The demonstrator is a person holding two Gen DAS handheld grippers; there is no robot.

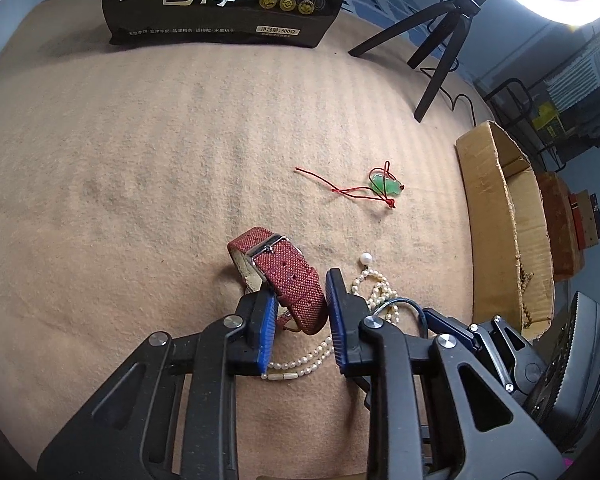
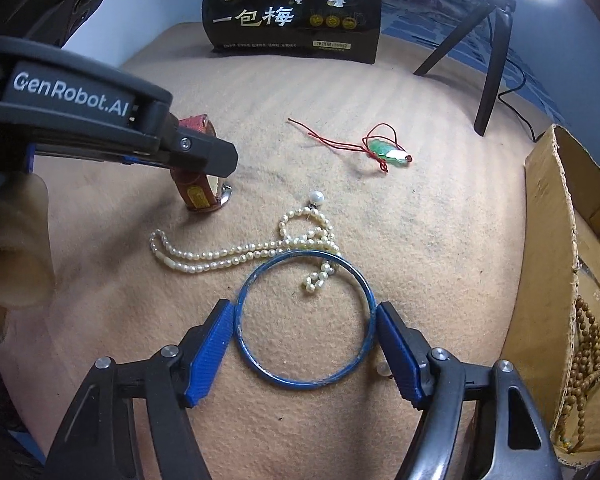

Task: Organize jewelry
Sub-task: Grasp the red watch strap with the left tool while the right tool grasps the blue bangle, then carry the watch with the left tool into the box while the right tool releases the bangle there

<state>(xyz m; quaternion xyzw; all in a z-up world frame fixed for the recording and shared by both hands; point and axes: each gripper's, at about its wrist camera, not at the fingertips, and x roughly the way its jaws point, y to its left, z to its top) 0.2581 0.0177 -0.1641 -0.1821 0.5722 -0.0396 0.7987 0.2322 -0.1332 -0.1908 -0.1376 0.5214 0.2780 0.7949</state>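
Note:
On the tan cloth, my left gripper [image 1: 300,300] is shut on the red woven strap of a watch [image 1: 288,268], which stands on edge; the right wrist view shows the same gripper [image 2: 204,152] over the watch [image 2: 198,196]. My right gripper [image 2: 305,312] is shut on a blue bangle [image 2: 260,369] lying flat, one pad pressing each side of the ring. A pearl necklace [image 2: 228,256] lies between watch and bangle, its end tucked under the bangle's far rim. A green jade pendant on red cord [image 2: 388,152] lies farther back.
A cardboard box [image 2: 548,240] stands open at the right, a string of brown beads [image 2: 584,344] draped over its wall. A black snack bag [image 2: 296,12] stands at the back, with a tripod [image 2: 496,60] to its right. A person's hand [image 2: 16,248] shows at the left.

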